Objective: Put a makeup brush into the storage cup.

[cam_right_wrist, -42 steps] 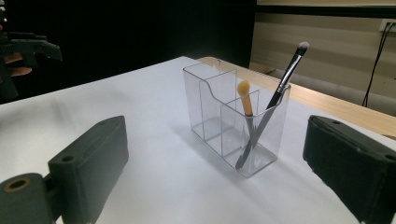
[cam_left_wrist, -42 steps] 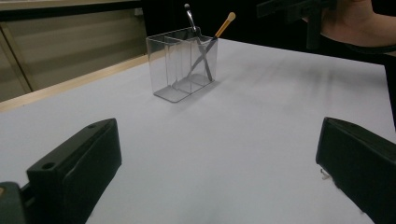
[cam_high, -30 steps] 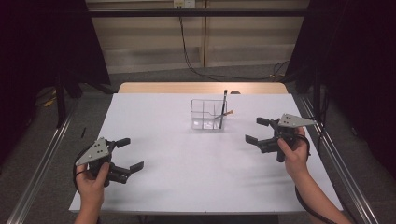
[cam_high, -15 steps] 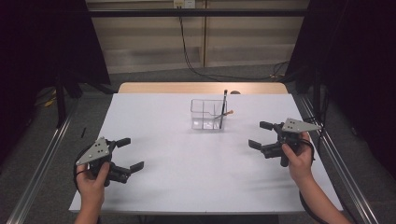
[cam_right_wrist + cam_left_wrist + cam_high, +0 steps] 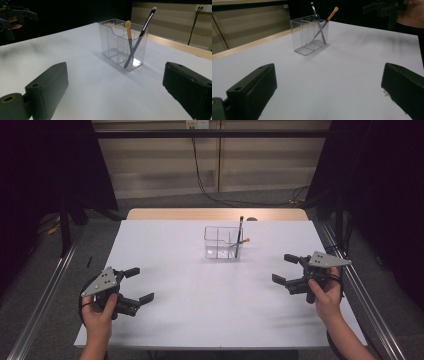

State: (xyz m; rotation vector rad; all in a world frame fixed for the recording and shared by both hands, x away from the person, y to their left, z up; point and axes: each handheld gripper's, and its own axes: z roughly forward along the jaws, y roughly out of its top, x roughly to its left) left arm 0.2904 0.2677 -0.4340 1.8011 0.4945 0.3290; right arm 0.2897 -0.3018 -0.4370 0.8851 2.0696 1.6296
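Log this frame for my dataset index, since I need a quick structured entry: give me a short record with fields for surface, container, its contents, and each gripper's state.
surface: white table, wooden strip along its far edge
container: clear plastic organizer with several compartments, upright, far centre of the table
contents: two makeup brushes crossed in one end compartment, a black-handled brush and an orange-tipped brush
left gripper: open, holding nothing, near left of table
right gripper: open, holding nothing, at right of table
contact: neither gripper touches the organizer
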